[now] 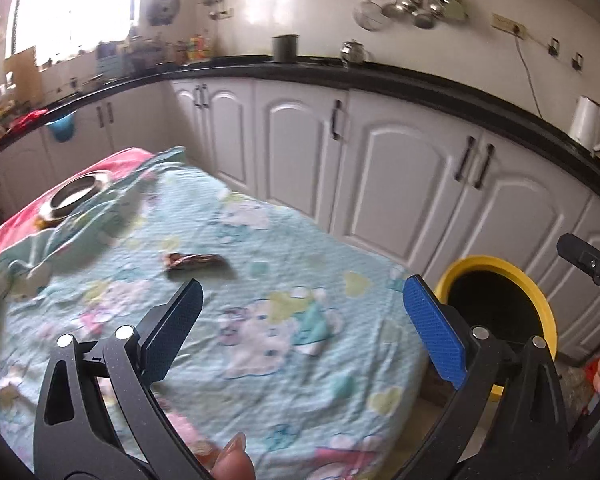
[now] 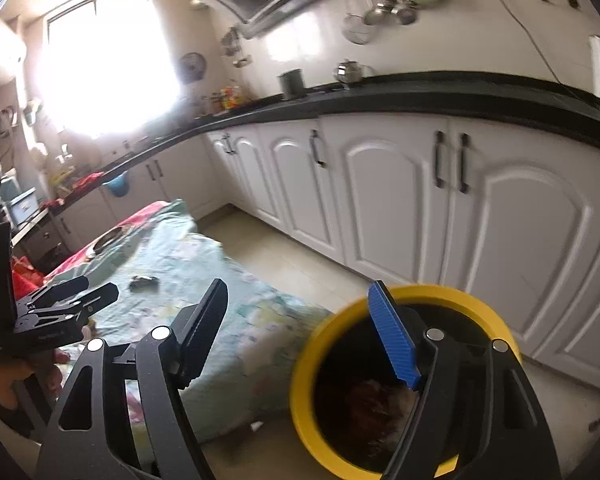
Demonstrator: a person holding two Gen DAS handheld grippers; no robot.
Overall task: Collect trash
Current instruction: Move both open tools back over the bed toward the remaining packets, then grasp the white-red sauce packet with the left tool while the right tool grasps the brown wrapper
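A dark crumpled wrapper (image 1: 195, 263) lies on the light blue patterned cloth (image 1: 260, 240) that covers the table. My left gripper (image 1: 302, 286) is open and empty, just short of the wrapper and above the cloth. A yellow-rimmed bin (image 1: 500, 304) stands on the floor by the table's right end. My right gripper (image 2: 298, 290) is open and empty above the bin (image 2: 312, 380), which holds brownish trash (image 2: 374, 404). The wrapper (image 2: 143, 282) and the left gripper (image 2: 100, 295) show at the left of the right wrist view.
A steel bowl (image 1: 76, 196) sits at the far left of the table on a pink cloth (image 1: 8, 228). White cabinets (image 1: 400, 176) under a black counter (image 1: 380, 76) run behind. A white kettle (image 1: 588, 124) stands on the counter.
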